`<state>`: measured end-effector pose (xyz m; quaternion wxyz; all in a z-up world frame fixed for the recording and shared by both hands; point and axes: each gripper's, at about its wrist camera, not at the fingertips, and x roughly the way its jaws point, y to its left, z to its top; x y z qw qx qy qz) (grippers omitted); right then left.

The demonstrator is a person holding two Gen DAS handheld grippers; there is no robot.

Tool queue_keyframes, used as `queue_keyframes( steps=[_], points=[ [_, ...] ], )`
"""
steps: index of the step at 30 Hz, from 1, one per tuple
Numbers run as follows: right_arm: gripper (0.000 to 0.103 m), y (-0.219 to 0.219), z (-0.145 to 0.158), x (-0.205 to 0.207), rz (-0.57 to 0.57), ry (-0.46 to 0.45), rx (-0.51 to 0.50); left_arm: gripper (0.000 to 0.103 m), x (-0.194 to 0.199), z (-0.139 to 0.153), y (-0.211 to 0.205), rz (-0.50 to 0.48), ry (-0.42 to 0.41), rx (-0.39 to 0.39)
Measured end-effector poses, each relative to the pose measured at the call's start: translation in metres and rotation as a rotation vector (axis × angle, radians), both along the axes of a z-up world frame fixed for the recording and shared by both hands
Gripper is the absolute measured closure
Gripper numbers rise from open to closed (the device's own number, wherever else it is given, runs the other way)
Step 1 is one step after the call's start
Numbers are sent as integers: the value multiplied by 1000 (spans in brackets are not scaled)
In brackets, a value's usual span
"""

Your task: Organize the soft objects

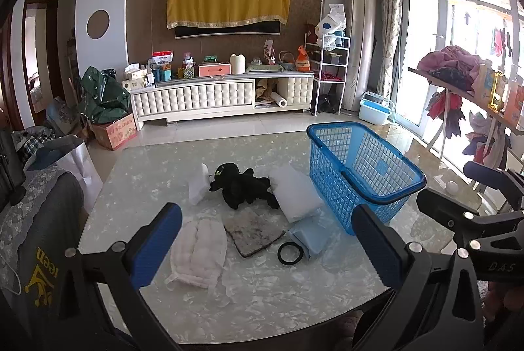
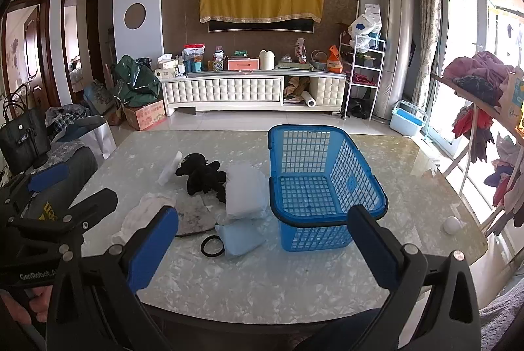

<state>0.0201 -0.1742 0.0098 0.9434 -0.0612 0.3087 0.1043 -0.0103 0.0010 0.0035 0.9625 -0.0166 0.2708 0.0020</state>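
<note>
A black plush toy [image 1: 244, 185] [image 2: 203, 174] lies mid-table. Beside it are a white soft pack [image 1: 296, 193] [image 2: 245, 192], a white folded cloth [image 1: 198, 248] [image 2: 144, 213], a grey mat [image 1: 253, 230] [image 2: 193, 215], a pale blue pack [image 1: 311, 234] [image 2: 240, 236] and a small white piece [image 1: 198, 184] [image 2: 170, 167]. An empty blue plastic basket [image 1: 363, 167] [image 2: 322, 184] stands to their right. My left gripper [image 1: 268, 248] is open and empty above the table's near side. My right gripper [image 2: 262, 248] is open and empty in front of the basket.
A black ring [image 1: 290, 253] [image 2: 213, 246] lies near the blue pack. A small white ball [image 2: 452, 225] sits at the table's right edge. A chair with a grey garment [image 1: 36, 236] stands at the left. A TV cabinet [image 1: 222, 95] is across the room.
</note>
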Motion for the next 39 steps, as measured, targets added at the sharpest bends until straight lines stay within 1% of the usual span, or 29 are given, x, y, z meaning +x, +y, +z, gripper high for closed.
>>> queue_keyframes(
  steps=[20,35,39],
  points=[
    [0,0,-4,-4,-3,5,7,0,-5,-3,0,-11,-4,-2],
    [0,-2,-3,-1,-8,19,11,0,4,-4,-4,-27,7,2],
    [0,0,-2,4,2,29,3,0,9,-5,-2,-37,21,6]
  ],
)
